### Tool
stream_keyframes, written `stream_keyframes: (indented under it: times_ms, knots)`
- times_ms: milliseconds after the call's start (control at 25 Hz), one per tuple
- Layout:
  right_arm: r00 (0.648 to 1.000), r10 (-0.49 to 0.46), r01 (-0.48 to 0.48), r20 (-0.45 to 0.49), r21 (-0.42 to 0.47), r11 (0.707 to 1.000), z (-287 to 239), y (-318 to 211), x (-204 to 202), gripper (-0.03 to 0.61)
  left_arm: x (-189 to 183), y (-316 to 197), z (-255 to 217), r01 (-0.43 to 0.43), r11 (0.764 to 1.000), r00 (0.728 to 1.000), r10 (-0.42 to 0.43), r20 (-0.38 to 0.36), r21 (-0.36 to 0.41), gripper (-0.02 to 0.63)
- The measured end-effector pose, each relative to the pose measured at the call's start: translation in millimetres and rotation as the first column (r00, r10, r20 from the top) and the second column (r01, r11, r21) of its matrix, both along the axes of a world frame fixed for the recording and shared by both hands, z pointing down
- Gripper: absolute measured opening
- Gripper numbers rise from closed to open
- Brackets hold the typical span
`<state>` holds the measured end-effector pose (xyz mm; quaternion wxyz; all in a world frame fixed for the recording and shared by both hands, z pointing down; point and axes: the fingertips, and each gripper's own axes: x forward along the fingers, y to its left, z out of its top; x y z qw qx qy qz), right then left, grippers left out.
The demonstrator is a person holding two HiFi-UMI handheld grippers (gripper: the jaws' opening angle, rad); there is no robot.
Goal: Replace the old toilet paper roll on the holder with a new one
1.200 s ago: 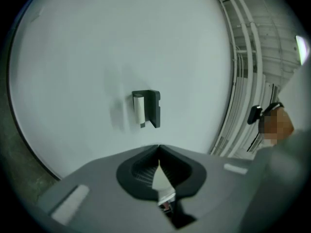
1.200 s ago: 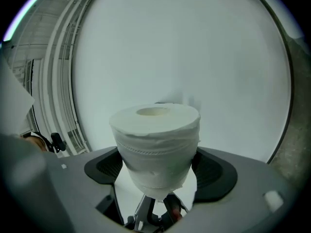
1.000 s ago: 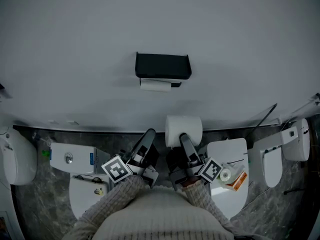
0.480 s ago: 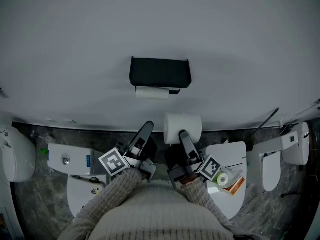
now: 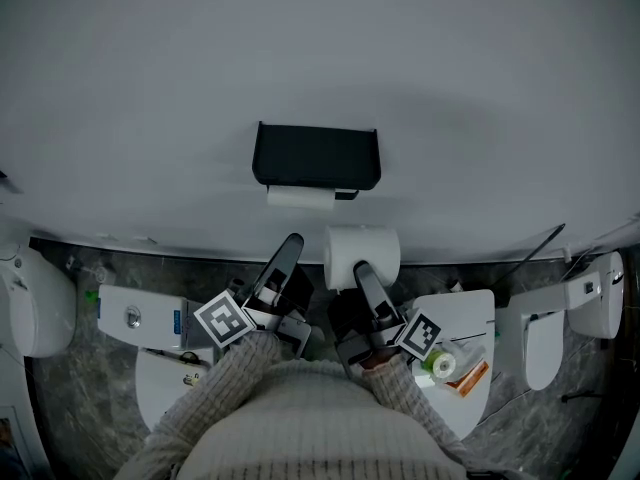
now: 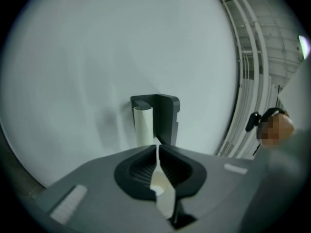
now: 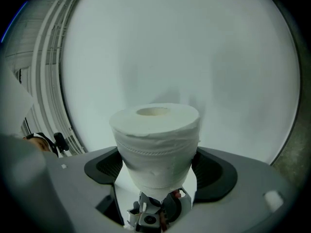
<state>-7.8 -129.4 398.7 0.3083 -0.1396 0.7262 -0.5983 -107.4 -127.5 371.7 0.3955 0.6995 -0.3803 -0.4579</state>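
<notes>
Both grippers have edged nearer the wall (image 5: pixel 320 48); the black holder (image 5: pixel 316 156) sits lower at the head view's centre, the thin old roll (image 5: pixel 300 198) just under it. Only the left gripper (image 5: pixel 288 243) view shows its 2 jaws pressed together, empty. Only the right gripper (image 5: pixel 362 270) view shows its jaws clamping the full new roll (image 5: pixel 361 256), upright.

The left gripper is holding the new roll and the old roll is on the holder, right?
Not quite. The right gripper holds the new roll, as the right gripper view shows; the left gripper is shut with no roll in it. The old roll is on the holder.
</notes>
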Motion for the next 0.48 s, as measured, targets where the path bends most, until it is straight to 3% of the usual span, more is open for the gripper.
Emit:
stream_keyframes:
  times_ms: [240, 480]
  knots:
    - [1.000, -0.001, 0.001, -0.004, -0.009, 1.000, 4.0, -10.4, -1.6, 0.439, -6.8, -12.8, 3.2, 0.019, 1.000, 0.999, -0.020, -0.031, -0.007, 0.023]
    - [1.000, 0.005, -0.005, -0.015, -0.012, 1.000, 5.4, -22.7, 0.5, 0.439, -9.7, -31.2, 4.9, 0.040, 0.999, 0.999, -0.041, -0.030, -0.033, 0.157]
